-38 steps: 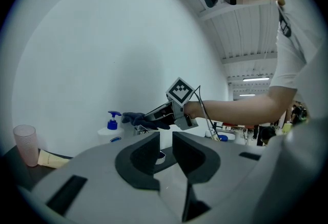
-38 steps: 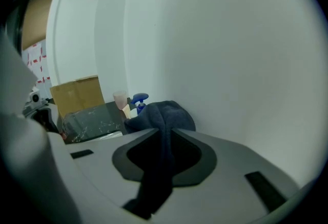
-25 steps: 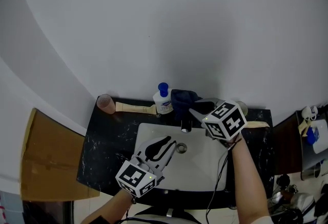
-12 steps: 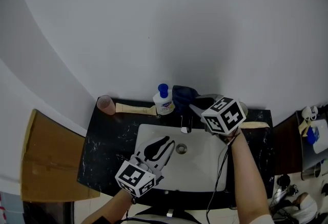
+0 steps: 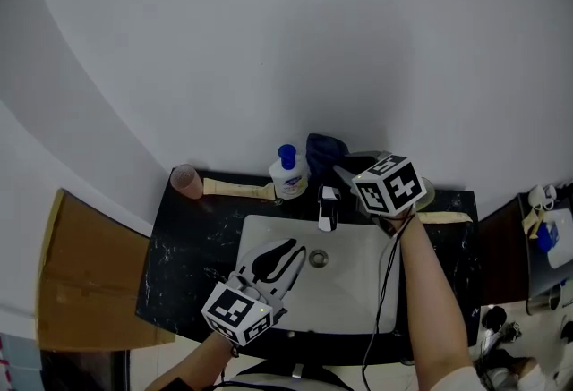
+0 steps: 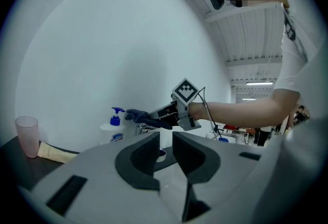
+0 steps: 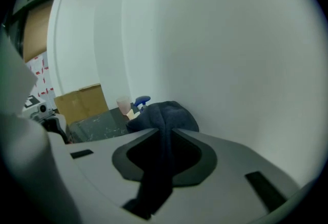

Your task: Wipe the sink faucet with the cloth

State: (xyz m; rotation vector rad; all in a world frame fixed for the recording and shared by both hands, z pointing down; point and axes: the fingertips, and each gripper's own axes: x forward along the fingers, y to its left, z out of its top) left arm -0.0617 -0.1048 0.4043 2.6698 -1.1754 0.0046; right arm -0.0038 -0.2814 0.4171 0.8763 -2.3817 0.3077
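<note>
We see the right gripper (image 7: pixel 165 135) pinching the dark blue cloth (image 7: pixel 165 114) - its jaws are pressed onto a fold, and the rest bunches out past the tips, close to the white wall. From the head view the cloth sits behind the faucet (image 5: pixel 328 206), just right of the soap bottle (image 5: pixel 288 174). The left gripper (image 6: pixel 165 142) hovers over the sink (image 5: pixel 363 291) - its jaws stand slightly apart with nothing between them.
</note>
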